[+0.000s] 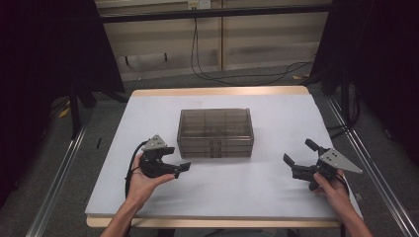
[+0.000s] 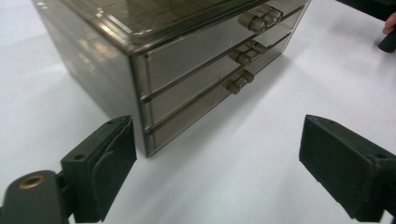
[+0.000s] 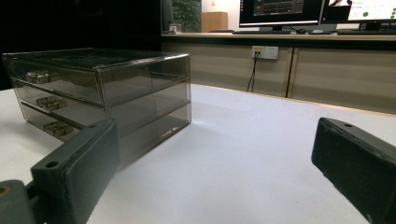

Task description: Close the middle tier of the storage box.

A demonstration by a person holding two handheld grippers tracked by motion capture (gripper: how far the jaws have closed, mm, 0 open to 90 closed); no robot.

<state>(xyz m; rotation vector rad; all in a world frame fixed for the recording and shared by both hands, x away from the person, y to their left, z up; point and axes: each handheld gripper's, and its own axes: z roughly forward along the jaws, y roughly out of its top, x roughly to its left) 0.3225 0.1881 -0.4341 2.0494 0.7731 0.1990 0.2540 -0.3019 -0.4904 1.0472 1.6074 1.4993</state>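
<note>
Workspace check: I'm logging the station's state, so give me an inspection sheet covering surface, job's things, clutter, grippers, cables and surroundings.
Surface: white sheet over a wooden table, flat and clean.
Job's things: smoky see-through drawer box mid-table, three drawers, all shut; top handle.
Clutter: nothing seen.
Grippers: left gripper open, near the box's front left corner, nothing between the jaws; right gripper open, right of the box, apart from it.
Cables: black cable loops from the left gripper; more cables on the floor behind the table.
Surroundings: dark curtains both sides, monitors on a desk beyond.
</note>
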